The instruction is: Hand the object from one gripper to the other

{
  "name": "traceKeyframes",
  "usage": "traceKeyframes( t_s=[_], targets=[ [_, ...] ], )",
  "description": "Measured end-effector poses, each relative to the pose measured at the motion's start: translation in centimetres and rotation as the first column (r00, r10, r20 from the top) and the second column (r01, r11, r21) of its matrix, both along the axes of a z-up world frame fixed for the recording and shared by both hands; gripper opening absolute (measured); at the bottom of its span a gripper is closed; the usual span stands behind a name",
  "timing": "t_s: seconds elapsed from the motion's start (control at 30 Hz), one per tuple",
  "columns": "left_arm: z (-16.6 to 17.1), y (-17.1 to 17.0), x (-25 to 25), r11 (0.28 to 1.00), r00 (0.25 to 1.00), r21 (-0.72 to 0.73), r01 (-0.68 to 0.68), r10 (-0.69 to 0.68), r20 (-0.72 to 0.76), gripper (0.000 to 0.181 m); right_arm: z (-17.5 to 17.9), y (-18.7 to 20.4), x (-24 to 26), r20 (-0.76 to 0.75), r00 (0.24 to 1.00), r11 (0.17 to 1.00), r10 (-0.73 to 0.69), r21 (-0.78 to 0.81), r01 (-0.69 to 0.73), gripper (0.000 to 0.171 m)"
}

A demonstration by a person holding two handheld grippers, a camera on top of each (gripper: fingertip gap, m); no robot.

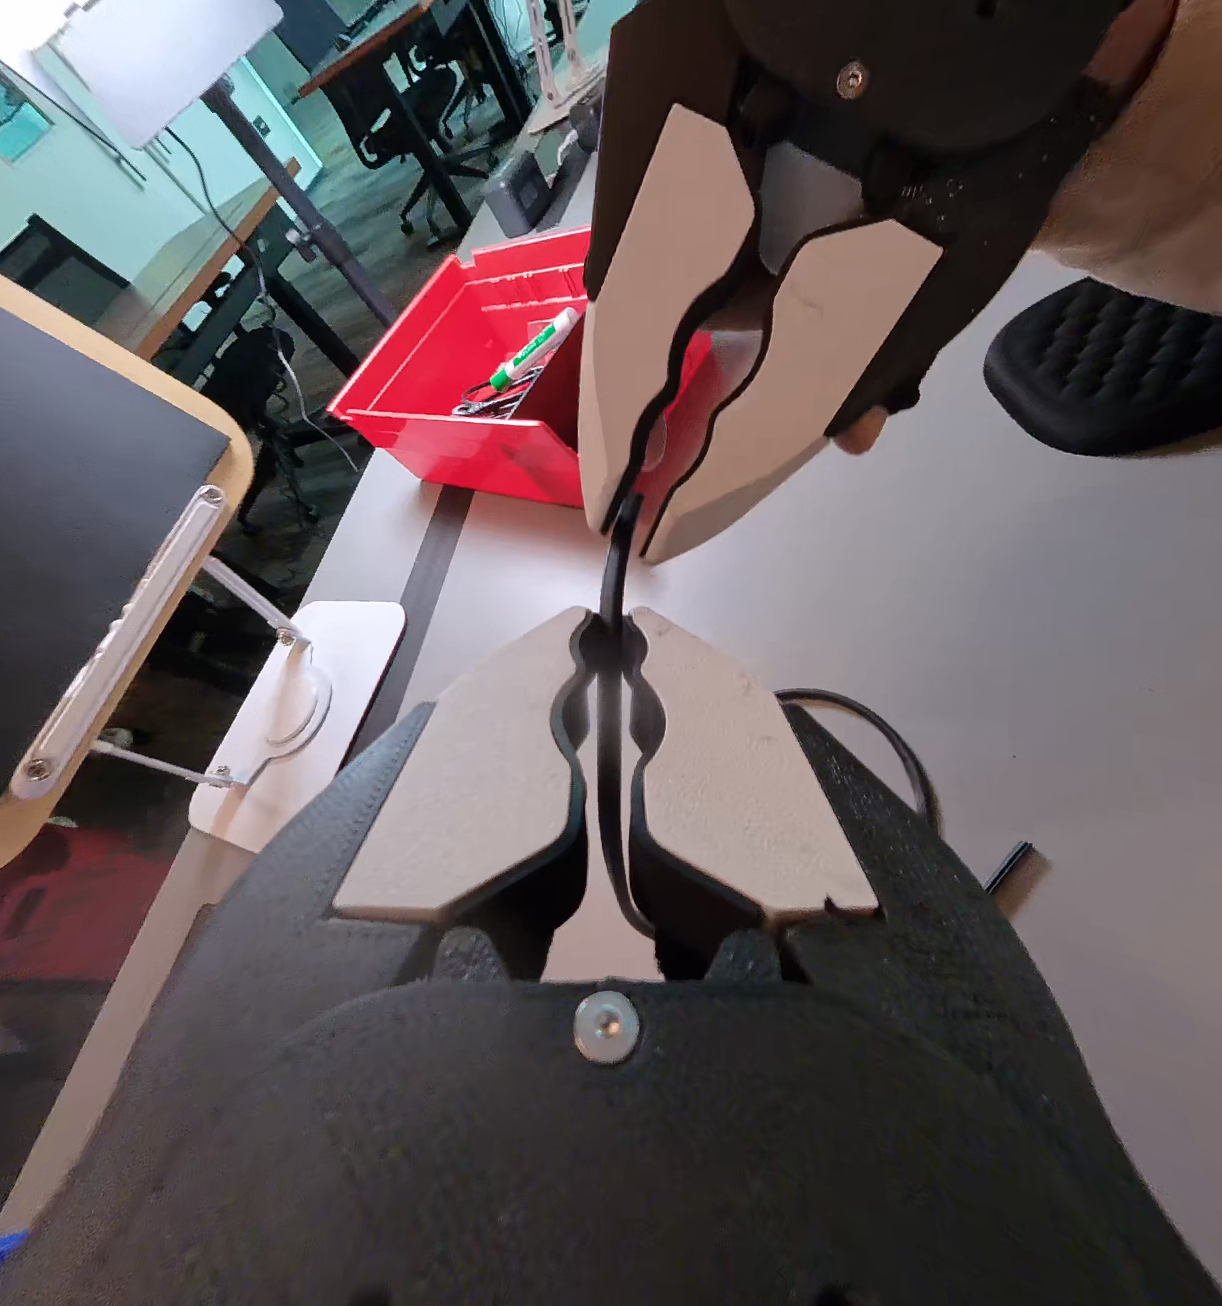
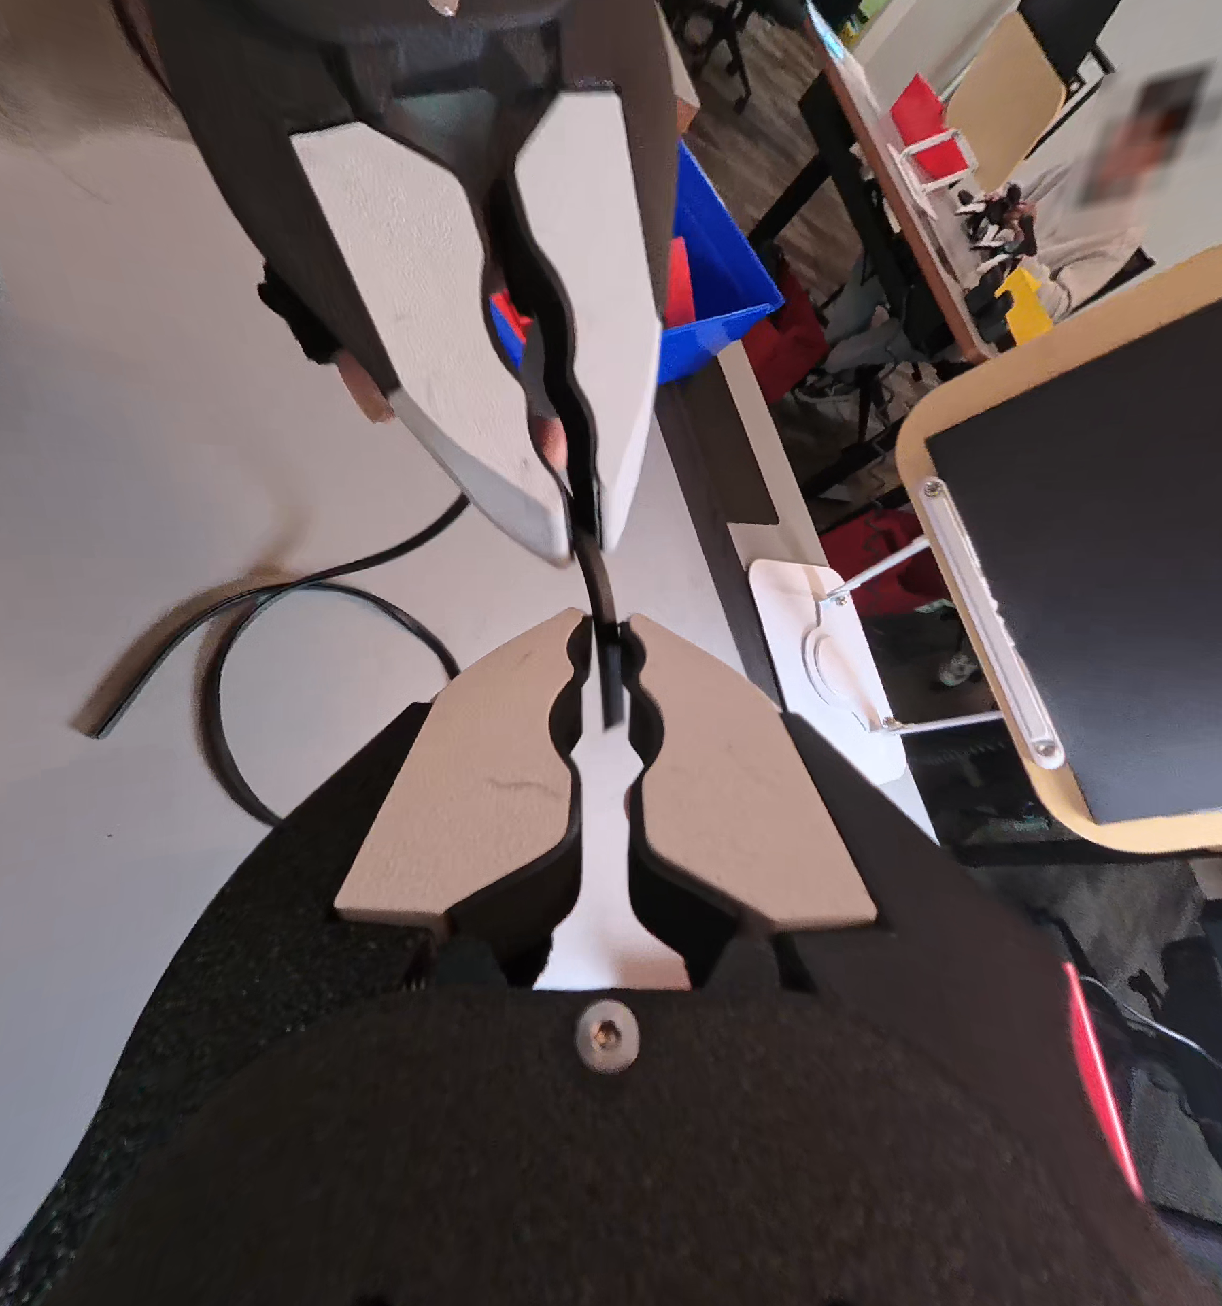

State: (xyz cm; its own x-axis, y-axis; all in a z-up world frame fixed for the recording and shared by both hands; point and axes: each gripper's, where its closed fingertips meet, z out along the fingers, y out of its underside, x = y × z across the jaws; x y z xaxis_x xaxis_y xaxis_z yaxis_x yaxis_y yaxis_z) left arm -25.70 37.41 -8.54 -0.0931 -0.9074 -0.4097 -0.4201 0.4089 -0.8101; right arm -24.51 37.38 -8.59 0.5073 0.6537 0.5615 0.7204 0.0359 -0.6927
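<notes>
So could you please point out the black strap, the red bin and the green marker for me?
black strap [image 1: 613, 572]: left wrist view, on the stretch between the two grippers.
red bin [image 1: 466, 452]: left wrist view, on its near outer wall.
green marker [image 1: 531, 350]: left wrist view, mid-barrel, inside the bin.

A pale grey worktop [image 1: 947, 636] runs under both hand-held grippers. Ahead and left of the left hand-held gripper, wood-topped desks [image 1: 240, 233] on black legs and black office chairs [image 1: 445, 134] stand on a dark floor before a pale green wall [image 1: 64, 184], a bright white light panel [image 1: 163, 56] overhead. Right of the right hand-held gripper, a black board with a tan rim [image 2: 1116, 551] stands on a white base [image 2: 827, 671].
</notes>
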Motion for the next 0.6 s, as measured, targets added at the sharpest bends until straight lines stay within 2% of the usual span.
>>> traceKeyframes(
  t_s=[0.07,0.1,0.2,0.27,0.37,0.43,0.6],
  targets=[
    [0.5,0.3,-0.5,1.0,1.0,-0.002,-0.005,0.005,0.018,0.006,0.0,0.3,0.8,0.011,1.0,1.0,-0.017,0.0,0.017,0.018],
    [0.7,0.3,-0.6,1.0,1.0,-0.015,0.001,-0.001,0.027,0.006,0.1,0.4,0.9,0.008,1.0,1.0,-0.014,0.01,0.014,0.018],
    [0.8,0.2,-0.6,1.0,0.999,-0.014,0.007,-0.007,0.036,0.006,0.2,0.3,0.2,0.016,1.0,0.999,0.004,0.038,-0.005,0.006],
    [0.5,0.4,-0.7,1.0,1.0,-0.016,0.002,-0.002,0.023,0.007,0.2,0.3,0.2,0.053,0.999,0.998,0.001,0.062,-0.004,0.006],
    [0.5,0.5,-0.4,1.0,0.999,-0.011,-0.003,0.004,0.036,0.018,0.5,-0.2,-0.4,0.025,0.999,0.999,0.028,0.045,-0.03,0.006],
    [0.1,0.1,-0.2,1.0,1.0,0.008,0.014,-0.014,0.012,0.006,0.6,-0.3,-0.5,0.041,0.999,0.998,0.031,0.06,-0.034,0.006],
    [0.0,-0.1,-0.2,0.999,0.999,-0.02,0.032,-0.032,0.006,0.006,1.2,-0.5,-0.4,0.005,0.998,0.995,0.064,0.07,-0.064,0.008]
  ],
)
